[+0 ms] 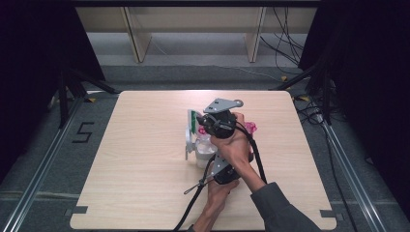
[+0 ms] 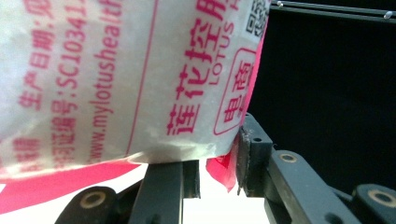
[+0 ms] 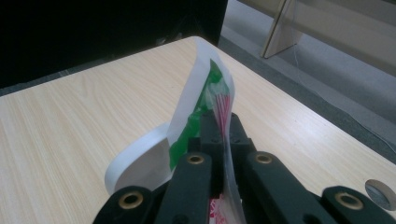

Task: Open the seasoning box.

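Over the middle of the table [image 1: 145, 159], the right gripper [image 3: 223, 122] pinches the plastic packet's [image 3: 203, 100] top edge, while the left gripper [image 2: 218, 161] clamps its pink-printed bottom corner.

Desk [image 1: 145, 193]: pale wood-grain top, rounded corners, small notches along near edge at left and right. Round hole [image 3: 380, 189] in top near one corner, seen in right gripper view. White packet [image 1: 205, 153] with pink print sits near desk middle, under person's hands; whether it rests on top or is lifted cannot be told. Black cable [image 1: 191, 209] trails across near part of top.
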{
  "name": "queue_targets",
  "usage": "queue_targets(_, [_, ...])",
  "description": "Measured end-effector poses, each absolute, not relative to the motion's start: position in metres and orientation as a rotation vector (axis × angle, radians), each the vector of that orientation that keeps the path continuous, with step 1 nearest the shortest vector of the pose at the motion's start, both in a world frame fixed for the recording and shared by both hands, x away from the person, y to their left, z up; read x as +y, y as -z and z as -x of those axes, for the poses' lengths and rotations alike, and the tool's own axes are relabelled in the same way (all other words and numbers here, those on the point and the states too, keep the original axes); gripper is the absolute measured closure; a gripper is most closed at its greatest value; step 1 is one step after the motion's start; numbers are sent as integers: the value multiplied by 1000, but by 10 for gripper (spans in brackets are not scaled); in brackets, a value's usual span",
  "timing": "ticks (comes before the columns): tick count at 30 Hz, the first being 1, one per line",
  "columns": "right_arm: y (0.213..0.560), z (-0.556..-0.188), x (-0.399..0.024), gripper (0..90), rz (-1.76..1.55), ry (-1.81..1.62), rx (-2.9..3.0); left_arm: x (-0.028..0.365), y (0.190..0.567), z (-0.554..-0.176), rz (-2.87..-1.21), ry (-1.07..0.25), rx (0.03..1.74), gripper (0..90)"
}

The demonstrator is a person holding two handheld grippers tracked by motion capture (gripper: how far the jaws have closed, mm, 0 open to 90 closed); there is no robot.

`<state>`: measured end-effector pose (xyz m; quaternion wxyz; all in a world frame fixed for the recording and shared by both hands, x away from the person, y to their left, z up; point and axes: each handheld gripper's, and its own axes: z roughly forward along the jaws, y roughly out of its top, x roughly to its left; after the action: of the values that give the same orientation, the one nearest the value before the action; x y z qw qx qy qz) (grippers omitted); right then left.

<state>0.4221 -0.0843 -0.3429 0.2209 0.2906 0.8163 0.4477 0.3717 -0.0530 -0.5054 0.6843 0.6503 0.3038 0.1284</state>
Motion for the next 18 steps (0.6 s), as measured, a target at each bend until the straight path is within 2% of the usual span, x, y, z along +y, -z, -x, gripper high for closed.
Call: queue_targets(18, [335,-420,-101,900,-811,-1324,2223,-53,506,-371,-1497,-320,677,733])
